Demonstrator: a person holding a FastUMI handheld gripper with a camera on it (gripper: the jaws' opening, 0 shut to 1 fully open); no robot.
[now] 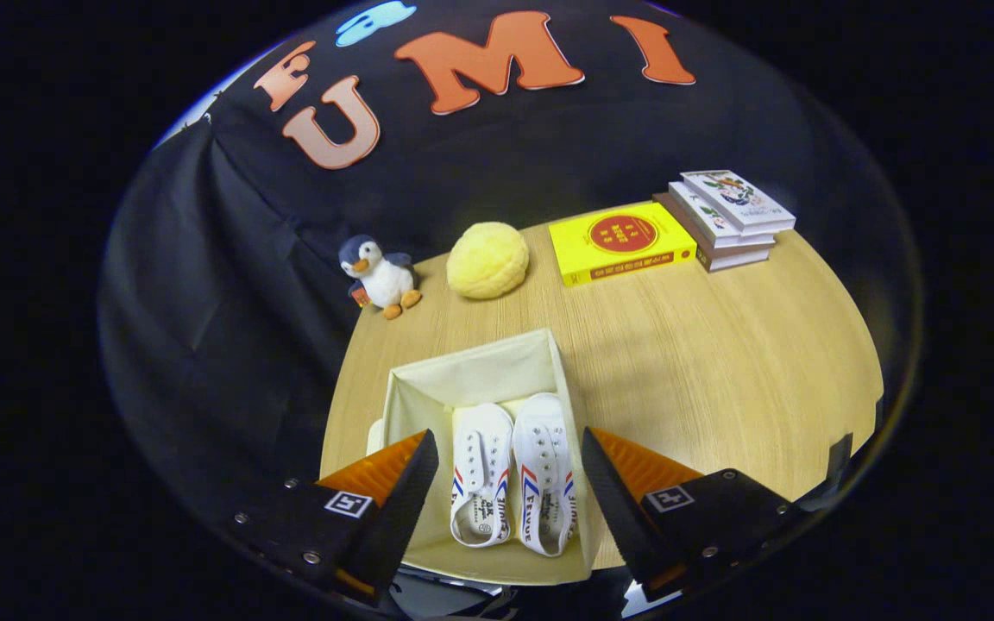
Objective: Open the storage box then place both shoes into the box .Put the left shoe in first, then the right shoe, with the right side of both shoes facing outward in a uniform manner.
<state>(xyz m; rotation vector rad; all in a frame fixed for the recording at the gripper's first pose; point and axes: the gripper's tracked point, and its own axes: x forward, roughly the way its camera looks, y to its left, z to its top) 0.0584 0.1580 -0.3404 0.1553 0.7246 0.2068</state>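
Gripper (506,483) fingers spread wide, empty, hanging above the open storage box (471,366). Both white sneakers (512,474) lie inside it, side by side, between the fingers, long axes running along the fingers' line, toes pointing away.

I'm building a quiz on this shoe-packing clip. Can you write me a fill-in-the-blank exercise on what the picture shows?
1. Both white shoes lie side by side inside the ____ storage box.
2. The gripper hangs with its fingers ____, holding nothing.
3. The toy beside the yellow cushion is a plush ____.
4. The yellow book lies next to a ____ of three books.

Missing words: open; open; penguin; stack
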